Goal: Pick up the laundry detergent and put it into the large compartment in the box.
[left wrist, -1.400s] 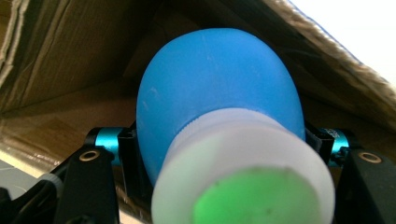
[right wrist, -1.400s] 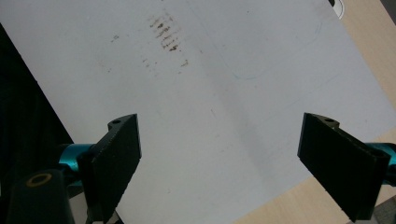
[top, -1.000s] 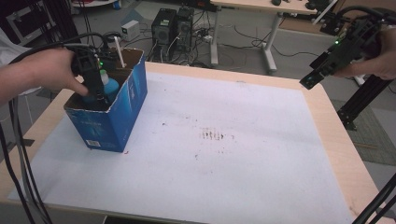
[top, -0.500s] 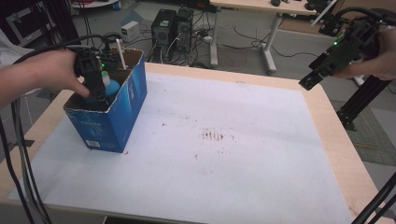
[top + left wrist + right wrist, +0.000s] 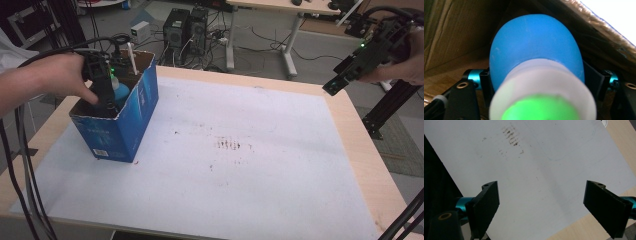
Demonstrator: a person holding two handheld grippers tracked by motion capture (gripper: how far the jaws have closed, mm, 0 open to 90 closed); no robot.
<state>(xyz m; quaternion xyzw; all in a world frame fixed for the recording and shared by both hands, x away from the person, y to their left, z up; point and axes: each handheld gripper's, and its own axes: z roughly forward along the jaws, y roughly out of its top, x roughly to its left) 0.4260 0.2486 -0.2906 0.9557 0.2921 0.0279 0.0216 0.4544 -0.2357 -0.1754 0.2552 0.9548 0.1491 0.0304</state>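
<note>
The left tongs (image 5: 106, 102) reach down into the blue cardboard box (image 5: 117, 132) at nine o'clock on the tabletop (image 5: 350, 135). Their jaws have just been opening, with the blue bottle (image 5: 536, 50) between them; whether the pads press it I cannot tell. Lifting out at a slant could snag the bottle and tip the box. The right tongs (image 5: 549, 206) hang spread apart at two o'clock.

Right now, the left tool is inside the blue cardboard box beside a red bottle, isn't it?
Not quite: the bottle is blue, not red, as the left gripper view shows. The left tool is indeed inside the blue cardboard box, with the bottle between its jaws.
</note>
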